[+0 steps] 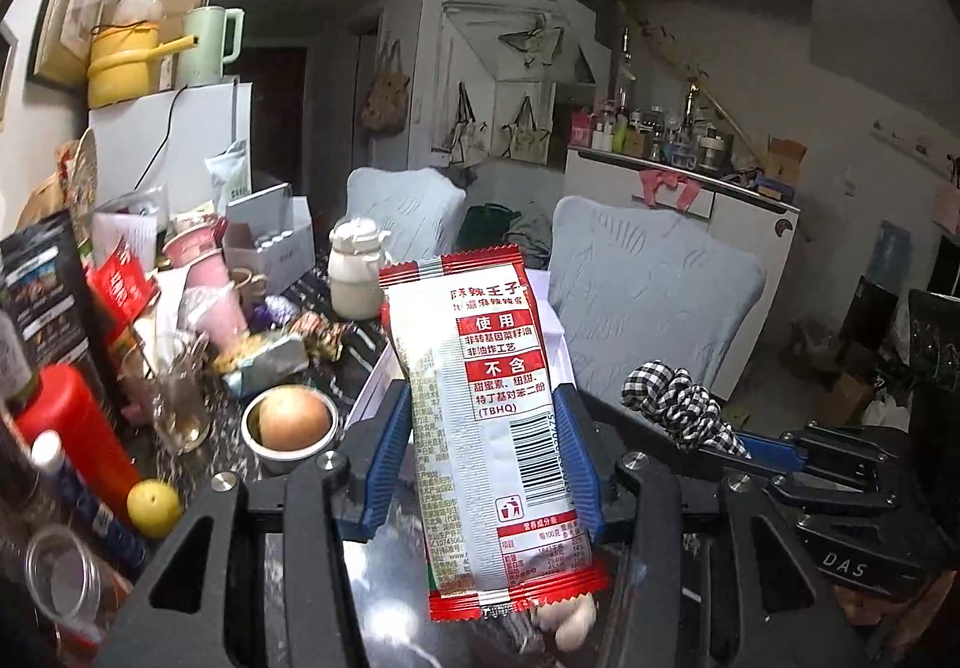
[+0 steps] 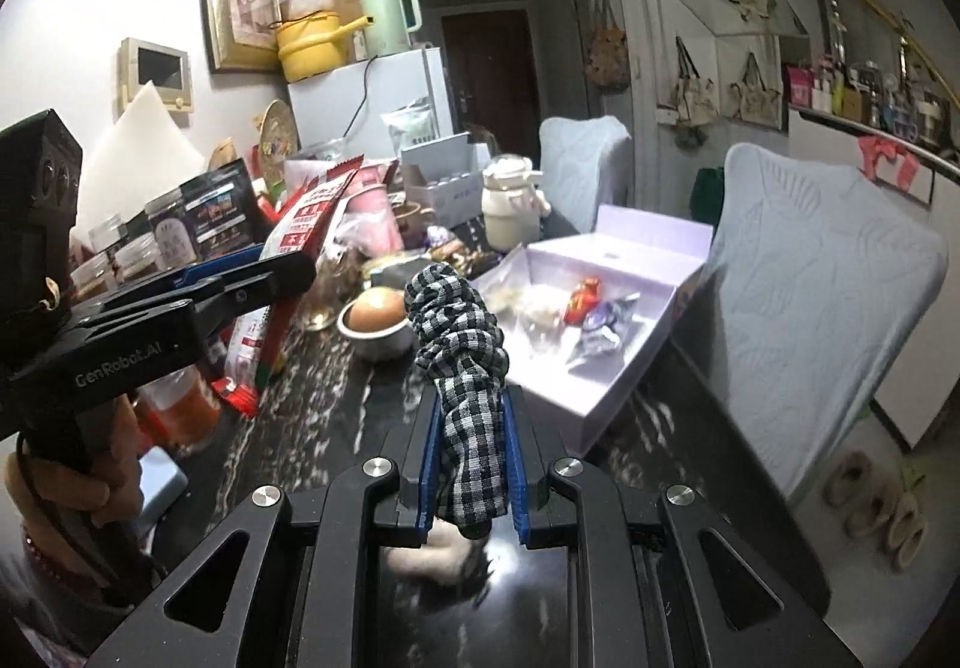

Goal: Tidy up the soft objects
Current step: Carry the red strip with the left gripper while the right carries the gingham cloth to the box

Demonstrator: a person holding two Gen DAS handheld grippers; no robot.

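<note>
Across the centre of the left wrist view, the left claw (image 1: 483, 464) is gripping a red-and-white snack packet (image 1: 480, 404) between its blue pads, with the packet standing upright and its top edge reaching the middle of the frame. At lower centre of the right wrist view, the right claw (image 2: 471, 473) is clenching a black-and-white checked scrunchie (image 2: 462, 350), whose bunched loop is rising above the pads. Both soft objects are hanging clear of the dark tabletop (image 2: 336, 416). At right of centre in that view, an open lilac box (image 2: 630, 368) is holding a few wrapped sweets. The carrying step appears to be in hand. The next move probably calls for bringing each claw over the box, lowering it inside the walls, and only then letting go; the egg in its bowl (image 2: 378, 323), just left of the scrunchie, needs avoiding.
</note>
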